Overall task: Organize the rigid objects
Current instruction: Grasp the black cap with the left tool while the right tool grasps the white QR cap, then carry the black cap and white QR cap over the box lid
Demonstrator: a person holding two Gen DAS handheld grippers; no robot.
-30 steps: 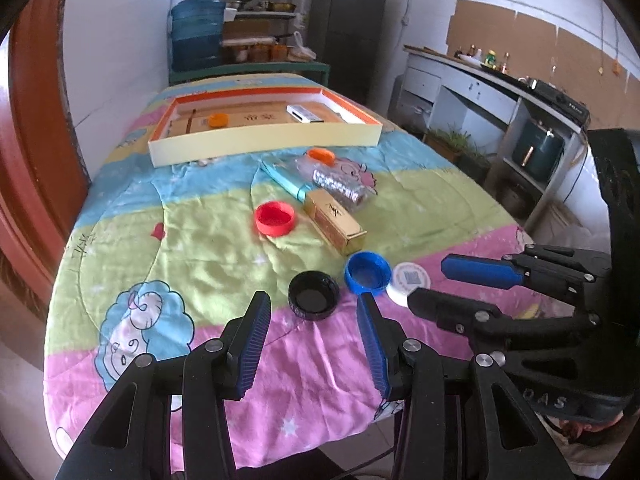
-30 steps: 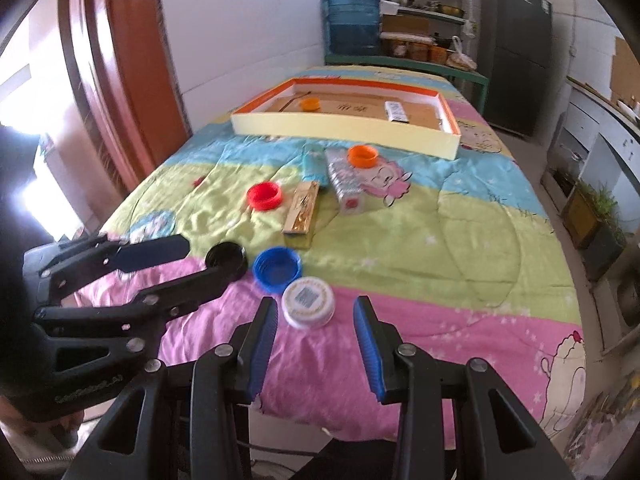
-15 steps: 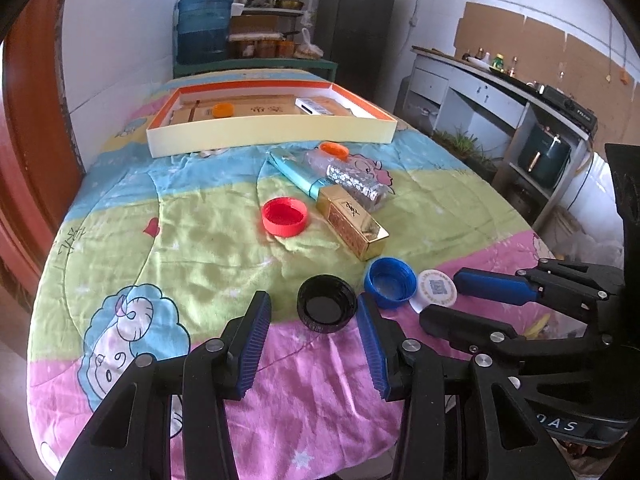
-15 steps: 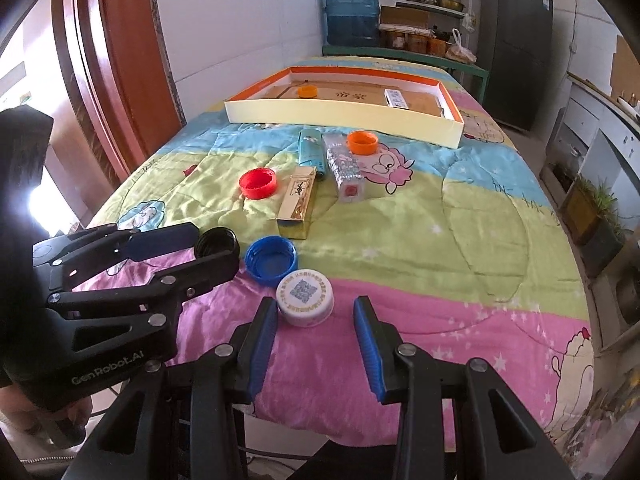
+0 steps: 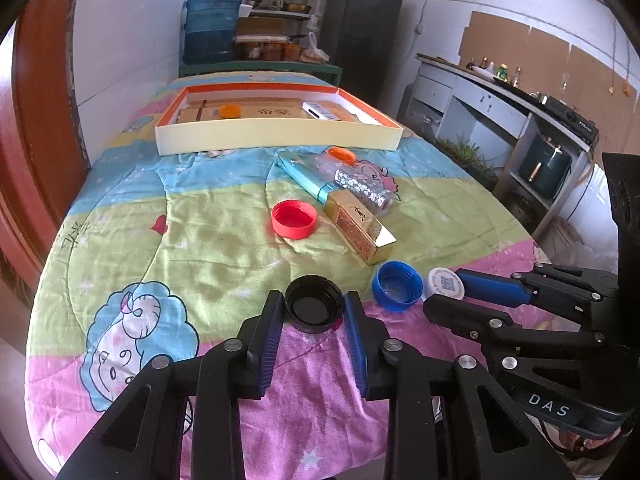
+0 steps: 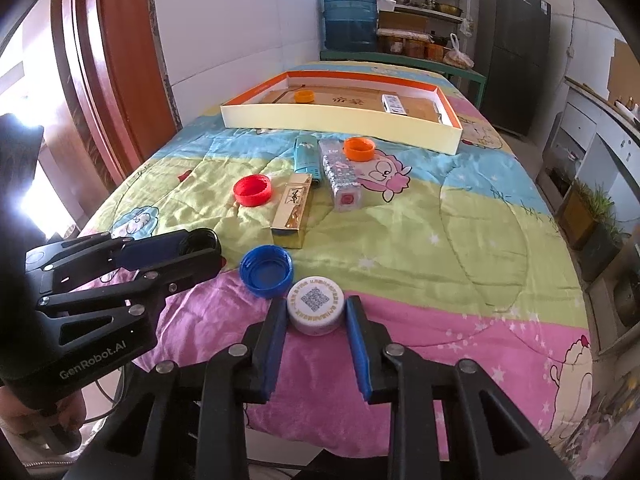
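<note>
Black cap [image 5: 314,307] sits open side up on the quilt [image 5: 200,248], squarely between the left gripper [image 5: 314,312] fingers, which have just been closing and now pinch its sides. White cap [image 6: 316,304], just beside the blue cap [image 6: 266,271], is likewise pinched by the right gripper [image 6: 316,314], also just closing.

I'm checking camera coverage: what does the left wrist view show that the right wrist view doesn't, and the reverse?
Only the left wrist view: the black cap's open inside, with the left tongs, which have just been closing, against its sides; the stove counter.

Only the right wrist view: the white cap's whole printed top between the right tongs, which have also just been closing; the wooden door.

Both: blue cap, red cap, gold box, tray.
</note>
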